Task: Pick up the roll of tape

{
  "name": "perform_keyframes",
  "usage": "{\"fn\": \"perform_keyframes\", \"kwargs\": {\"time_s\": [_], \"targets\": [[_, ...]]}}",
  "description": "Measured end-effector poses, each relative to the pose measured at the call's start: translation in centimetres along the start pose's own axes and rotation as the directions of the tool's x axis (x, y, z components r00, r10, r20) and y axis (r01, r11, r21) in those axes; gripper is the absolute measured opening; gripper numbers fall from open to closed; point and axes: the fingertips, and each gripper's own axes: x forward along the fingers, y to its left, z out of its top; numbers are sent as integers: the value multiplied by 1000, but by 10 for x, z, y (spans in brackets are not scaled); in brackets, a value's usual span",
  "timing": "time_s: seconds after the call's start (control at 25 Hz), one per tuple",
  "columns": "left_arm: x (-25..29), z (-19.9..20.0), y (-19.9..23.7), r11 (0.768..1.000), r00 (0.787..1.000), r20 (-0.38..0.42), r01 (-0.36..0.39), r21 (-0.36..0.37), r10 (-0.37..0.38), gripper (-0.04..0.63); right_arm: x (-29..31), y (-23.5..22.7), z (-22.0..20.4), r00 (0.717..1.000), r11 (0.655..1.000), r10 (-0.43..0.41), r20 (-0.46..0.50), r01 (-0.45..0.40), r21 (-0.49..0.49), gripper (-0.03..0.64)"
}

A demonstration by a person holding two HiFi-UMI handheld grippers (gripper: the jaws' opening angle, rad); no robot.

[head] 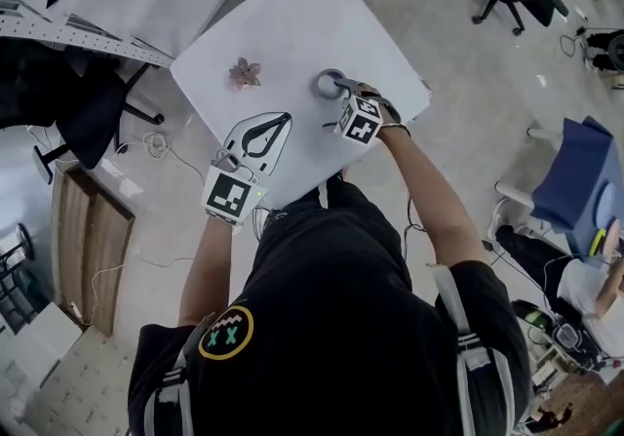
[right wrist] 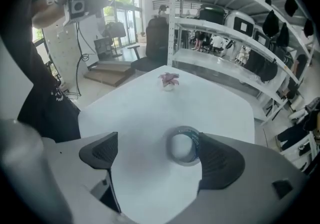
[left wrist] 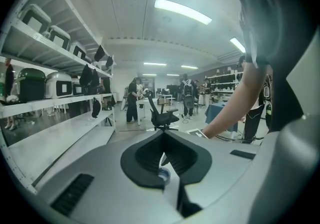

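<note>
**Worktop** point(head: 292, 24): white and mostly bare. Nothing on it stands in the way of the grasp.

**Left tongs** point(head: 261, 138): jaws together, holding nothing. They sit at the worktop's near edge, well apart from the work.

**Right tongs** point(right wrist: 156, 154): jaws wide apart, angled down over the roll of tape point(right wrist: 184, 145). The roll lies flat on the worktop, close against one jaw and well clear of the other.

**Risk, as judged:** closing off-centre could shove the roll across the smooth top. It could also pinch only the rim, so the roll tips out.

**Pink flower** point(head: 244, 73): well apart from the roll, no obstruction.
</note>
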Motion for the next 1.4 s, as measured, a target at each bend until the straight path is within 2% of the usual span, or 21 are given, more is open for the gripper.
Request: {"fn": "perform_keyframes", "kwargs": {"time_s": [0.24,0.48,0.64,1.0,1.4], "targets": [[-2,-2,-3,1000,999,-15,-28,1,28,15,26,2,-16,994,993,44,-104,-55,-109,499],[-9,-7,-8,998,997,-35,-63,-5,62,15,49,2,-19,988,981,60,-145,-86,-173,486],[-17,-3,-6,992,992,-28,-122,-37,121,15,63,5,-25,979,972,81,-189,-119,-201,483],[-37,-10,-5,975,978,-54,-208,-80,204,14,87,6,-38,969,970,85,-232,-134,-203,462],[-41,-20,-5,974,976,-74,-212,-81,206,15,98,0,-49,964,971,48,-260,-106,-212,429]]}}
